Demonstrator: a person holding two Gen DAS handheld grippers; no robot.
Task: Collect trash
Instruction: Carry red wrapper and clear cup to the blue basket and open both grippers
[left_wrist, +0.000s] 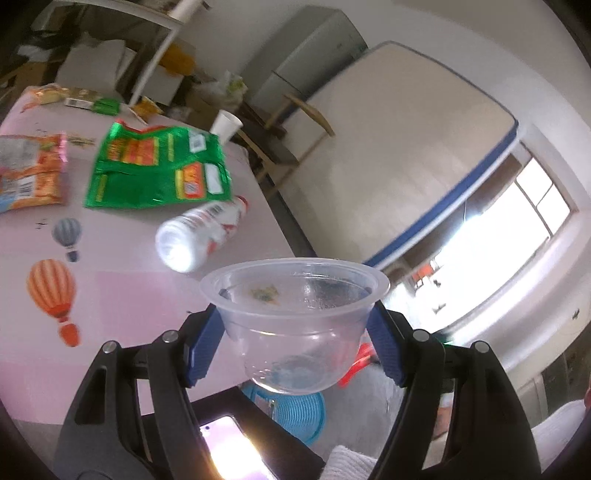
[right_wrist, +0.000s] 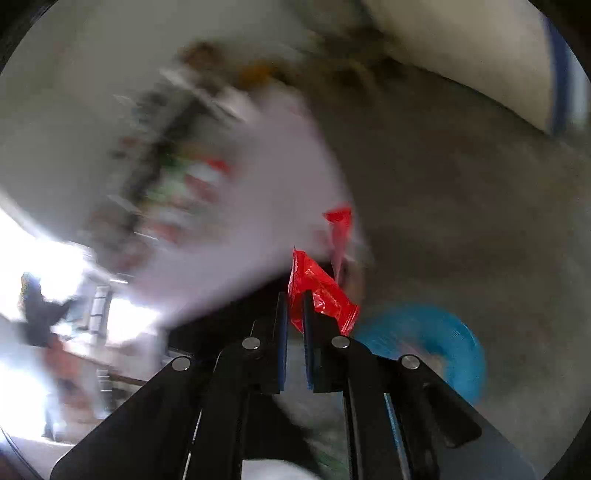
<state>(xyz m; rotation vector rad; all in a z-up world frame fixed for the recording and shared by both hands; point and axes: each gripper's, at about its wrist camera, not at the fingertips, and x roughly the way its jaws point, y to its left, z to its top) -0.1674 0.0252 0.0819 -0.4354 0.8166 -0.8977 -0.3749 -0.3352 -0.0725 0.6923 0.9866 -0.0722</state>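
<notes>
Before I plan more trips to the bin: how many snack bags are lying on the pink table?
3 clearly: green bag mid-table, orange bag at its left, another at the far edge. Smaller far-edge wrappers are unclear.

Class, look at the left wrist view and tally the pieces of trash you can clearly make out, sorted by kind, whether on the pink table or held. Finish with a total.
Snack bags: 2, green snack bag and orange snack bag
Bottles: 1, white bottle
Paper cups: 1, paper cup
Clear plastic bowls: 1, clear plastic bowl
Total: 5
Smaller wrappers at the far edge are too blurred to count.
</notes>
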